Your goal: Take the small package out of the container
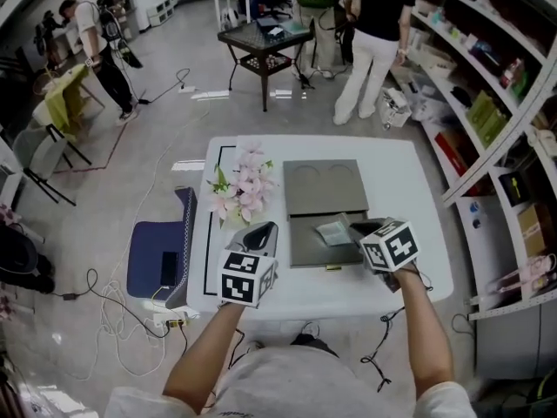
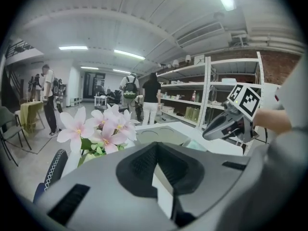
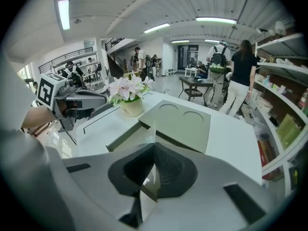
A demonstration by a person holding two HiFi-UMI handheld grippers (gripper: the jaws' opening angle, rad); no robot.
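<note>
The right claw (image 1: 355, 228), jaws pinched together on an edge of the clear small package (image 1: 333, 232), holds it over the open green container (image 1: 305, 249) on the white worktop (image 1: 396, 181). The left claw (image 1: 265, 228), jaws together and empty, hovers across the container from the right claw. Pink flowers (image 1: 244, 190) stand just beyond its tips.

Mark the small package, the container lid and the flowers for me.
small package (image 1: 333, 232), head view, middle of its pale wrapper.
container lid (image 1: 324, 200), head view, flat face below the two round recesses.
flowers (image 1: 246, 190), head view, pink blossoms in the bunch's middle.
</note>
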